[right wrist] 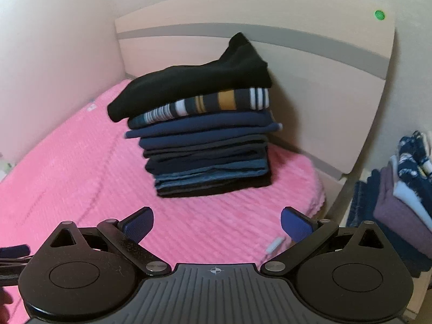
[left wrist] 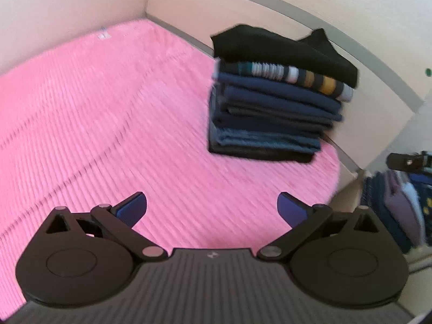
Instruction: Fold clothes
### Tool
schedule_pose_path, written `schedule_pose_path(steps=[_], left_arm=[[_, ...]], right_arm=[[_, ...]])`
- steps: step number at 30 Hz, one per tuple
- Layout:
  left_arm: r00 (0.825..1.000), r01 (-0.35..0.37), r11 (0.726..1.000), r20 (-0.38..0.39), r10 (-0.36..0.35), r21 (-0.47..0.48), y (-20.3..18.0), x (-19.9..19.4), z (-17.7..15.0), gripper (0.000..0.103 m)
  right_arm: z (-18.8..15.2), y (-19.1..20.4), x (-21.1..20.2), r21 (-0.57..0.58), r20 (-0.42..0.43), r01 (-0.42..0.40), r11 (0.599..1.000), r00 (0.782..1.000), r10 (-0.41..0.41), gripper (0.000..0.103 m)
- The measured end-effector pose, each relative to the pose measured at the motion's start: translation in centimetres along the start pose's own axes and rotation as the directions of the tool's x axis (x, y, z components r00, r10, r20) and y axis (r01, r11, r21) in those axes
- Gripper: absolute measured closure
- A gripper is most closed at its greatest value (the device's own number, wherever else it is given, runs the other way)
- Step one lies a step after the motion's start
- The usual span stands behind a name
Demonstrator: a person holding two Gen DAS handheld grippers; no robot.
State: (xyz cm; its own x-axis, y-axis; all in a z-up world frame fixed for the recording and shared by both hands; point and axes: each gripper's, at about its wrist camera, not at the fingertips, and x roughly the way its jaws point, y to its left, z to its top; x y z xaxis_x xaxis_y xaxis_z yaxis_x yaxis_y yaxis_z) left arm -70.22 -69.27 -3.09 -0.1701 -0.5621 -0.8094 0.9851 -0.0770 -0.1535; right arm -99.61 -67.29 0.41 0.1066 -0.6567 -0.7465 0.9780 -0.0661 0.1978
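- Left tool [left wrist: 212,210]: jaws spread wide; blue pads [left wrist: 132,209] well apart; nothing between them, only the pink bedspread [left wrist: 94,124] below.
- Right tool [right wrist: 217,225]: jaws likewise at full spread; blue pads [right wrist: 139,225] clear of all cloth; nothing gripped.
- Both tools point down and forward over the near part of the bed; neither touches the stack of folded clothes [right wrist: 210,145].
- In the right wrist view, part of a dark object shows at the lower left edge, beside the right tool; it cannot be identified from this view.
- The stack of folded clothes [left wrist: 272,116] stands on the pink bedspread [right wrist: 67,167], at the far right corner of the bed, close against the headboard [right wrist: 324,81].
- Stack order, top down: a black garment [right wrist: 194,83], its far end raised in a peak; a striped garment [right wrist: 216,102] with white, mustard and dark bands; several navy and dark blue pieces; a black piece at the base.
- The stack leans slightly; the upper layers overhang the lower ones toward the left in the right wrist view.
- The headboard is pale wood with a grey band across it; a green dot [right wrist: 379,14] sits near its upper right corner.
- A second pile of clothes [right wrist: 399,202], in navy, purple and white, lies off the bed to the right; both views carry motion blur.
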Motion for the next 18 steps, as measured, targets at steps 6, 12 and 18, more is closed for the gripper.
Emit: schedule_pose_path(steps=[6, 12, 18], left_arm=[[0.999, -0.049, 0.995, 0.017, 0.047, 0.084, -2.6, -1.2, 0.2, 0.002], [0.997, -0.064, 0.994, 0.042, 0.060, 0.087, -6.3, -1.4, 2.4, 0.002], [0.998, -0.052, 0.996, 0.034, 0.050, 0.074, -8.5, -0.8, 3.5, 0.002]], right_arm=[[1.1, -1.3, -0.4, -0.008, 0.015, -0.037, 0.999, 0.999, 0.037, 0.000], [2.3, -3.5, 0.1, 0.015, -0.041, -0.036, 0.999, 0.999, 0.036, 0.000], [2.9, -4.9, 0.5, 0.037, -0.079, -0.046, 0.998, 0.996, 0.049, 0.000]])
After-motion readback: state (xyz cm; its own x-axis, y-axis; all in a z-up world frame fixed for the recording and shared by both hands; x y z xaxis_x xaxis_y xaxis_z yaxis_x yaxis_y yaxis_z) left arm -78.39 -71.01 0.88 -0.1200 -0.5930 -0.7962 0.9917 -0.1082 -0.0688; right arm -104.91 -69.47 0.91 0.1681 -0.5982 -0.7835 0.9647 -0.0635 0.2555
